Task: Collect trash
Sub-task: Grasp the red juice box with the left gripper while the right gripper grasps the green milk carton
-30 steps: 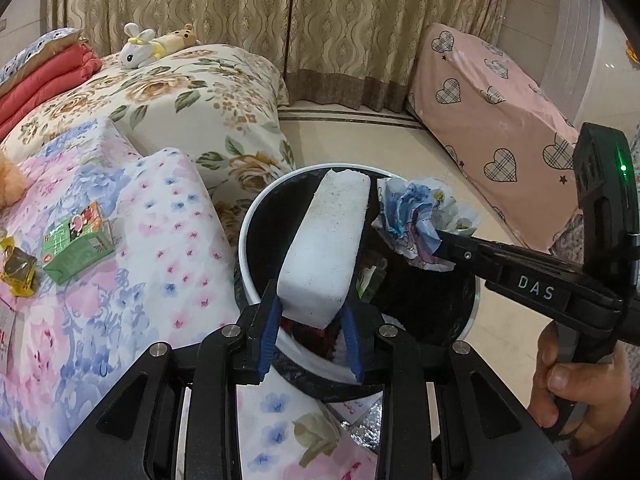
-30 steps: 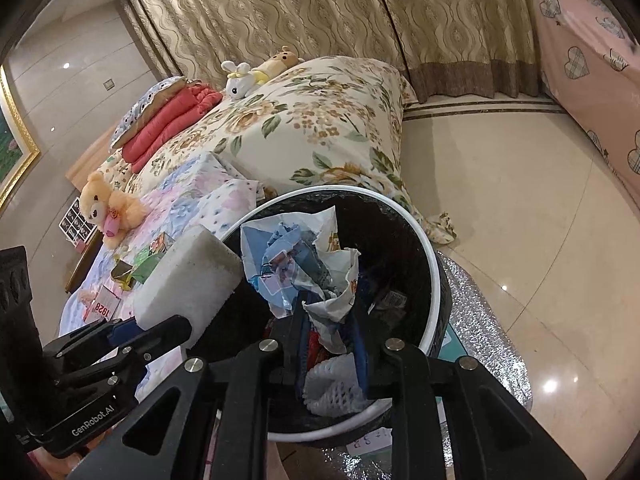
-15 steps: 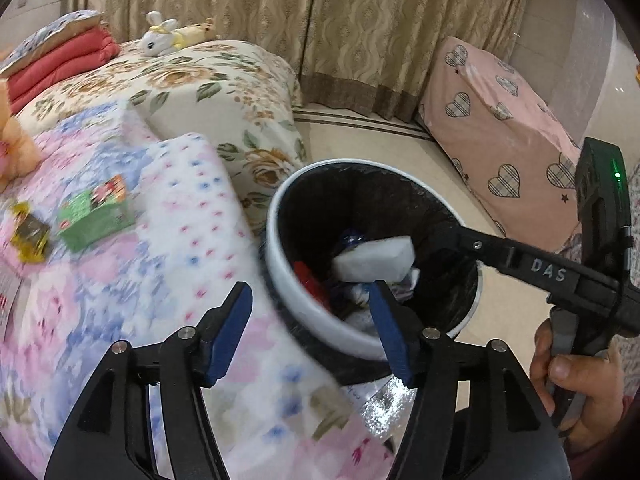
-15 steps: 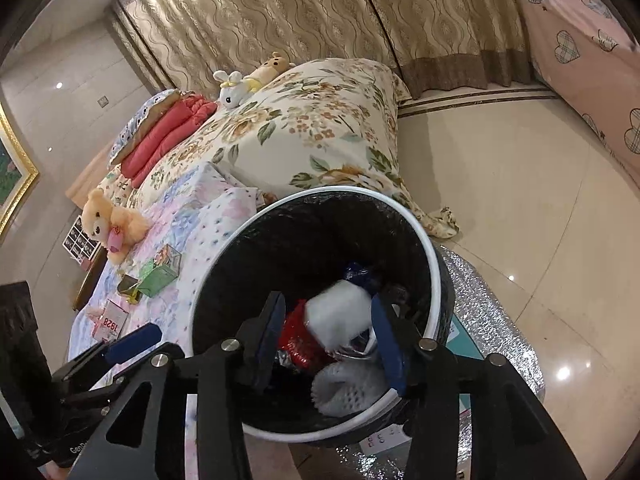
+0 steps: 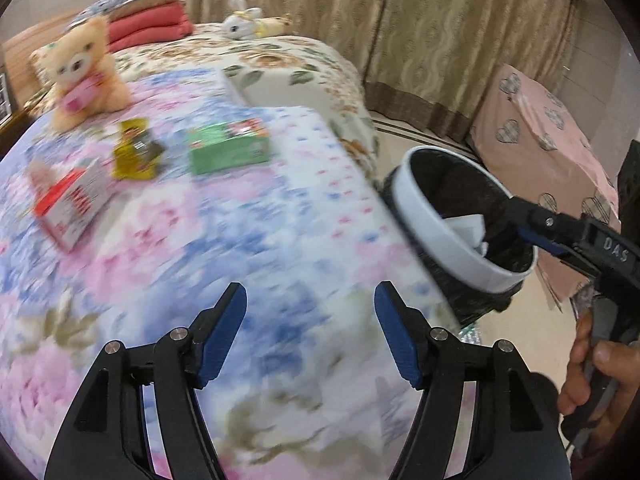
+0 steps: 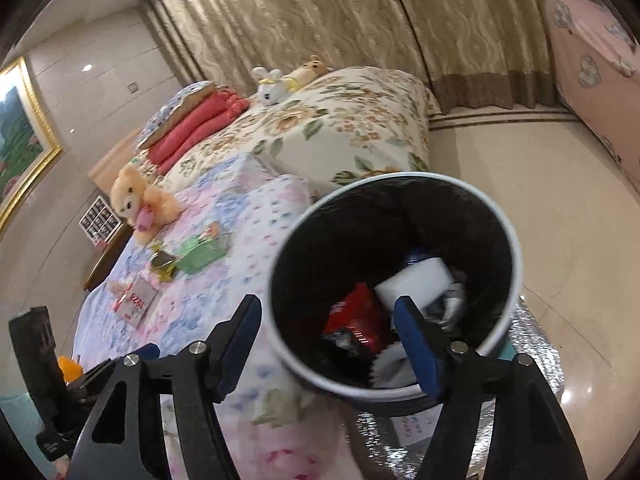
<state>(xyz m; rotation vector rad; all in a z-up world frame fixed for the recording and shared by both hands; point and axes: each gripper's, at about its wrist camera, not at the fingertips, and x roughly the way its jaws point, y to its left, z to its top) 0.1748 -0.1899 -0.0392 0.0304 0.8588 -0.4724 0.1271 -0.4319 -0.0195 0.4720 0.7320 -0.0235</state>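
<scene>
A white-rimmed bin (image 6: 508,232) with a black liner stands beside the bed; it also shows in the left wrist view (image 5: 436,220). Inside lie a white foam block (image 6: 416,284), a red wrapper (image 6: 352,316) and crumpled paper. On the flowered bedspread lie a green carton (image 5: 228,146), a yellow wrapper (image 5: 134,152) and a red-and-white box (image 5: 72,200). My left gripper (image 5: 310,316) is open and empty above the bedspread. My right gripper (image 6: 328,340) is open and empty over the bin's near rim.
A teddy bear (image 5: 80,72) sits on the bed beyond the trash. Folded red blankets (image 5: 148,28) and small plush toys (image 5: 244,24) lie further back. A pink heart-print cover (image 5: 544,148) stands right of the bin. Tiled floor (image 6: 540,200) lies beyond the bin.
Both grippers opened and dropped the foam block and the crumpled paper into the bin. The left gripper has swung left over the bed. The right gripper has pulled back a little.
</scene>
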